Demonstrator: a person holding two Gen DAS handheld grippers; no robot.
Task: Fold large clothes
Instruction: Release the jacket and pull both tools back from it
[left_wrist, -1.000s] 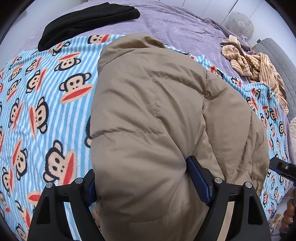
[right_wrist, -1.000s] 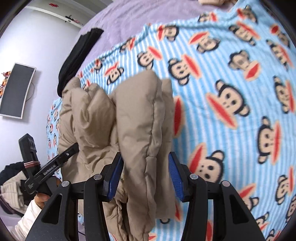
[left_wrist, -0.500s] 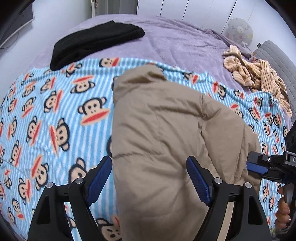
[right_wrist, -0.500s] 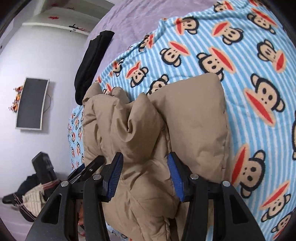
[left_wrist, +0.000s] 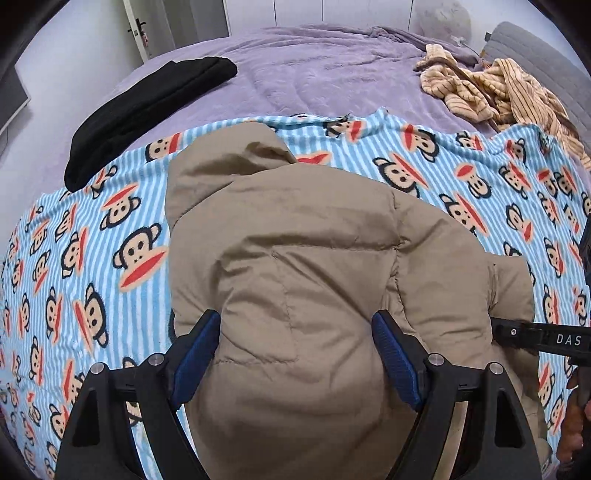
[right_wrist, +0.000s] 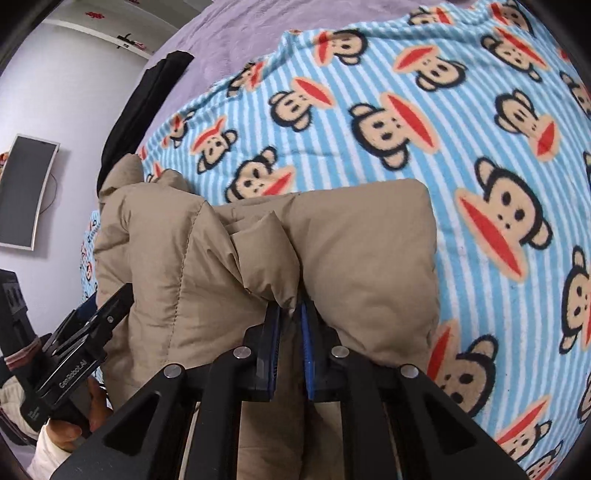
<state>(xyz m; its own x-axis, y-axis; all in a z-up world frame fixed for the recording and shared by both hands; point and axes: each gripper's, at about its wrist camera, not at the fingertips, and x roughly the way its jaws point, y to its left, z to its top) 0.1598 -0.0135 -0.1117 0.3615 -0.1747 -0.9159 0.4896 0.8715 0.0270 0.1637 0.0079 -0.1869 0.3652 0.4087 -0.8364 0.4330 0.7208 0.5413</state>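
Your right gripper (right_wrist: 290, 325) is closing, pinching a thin fold of the jacket (right_wrist: 258, 258). Your left gripper (left_wrist: 295, 354) is standing wide, its pads straddling the jacket's bulk. The jacket is lying bunched on the monkey blanket (left_wrist: 92, 240).

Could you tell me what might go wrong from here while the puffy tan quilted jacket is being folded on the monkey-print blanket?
1. The right gripper is closing on only a thin pinch of the puffy tan quilted jacket; the slick fabric may slip out when pulled.
2. The left gripper stands wide around a thick bulge, so that side could sag and undo the fold.
3. Dragging the jacket may bunch the blue striped monkey-print blanket beneath it.
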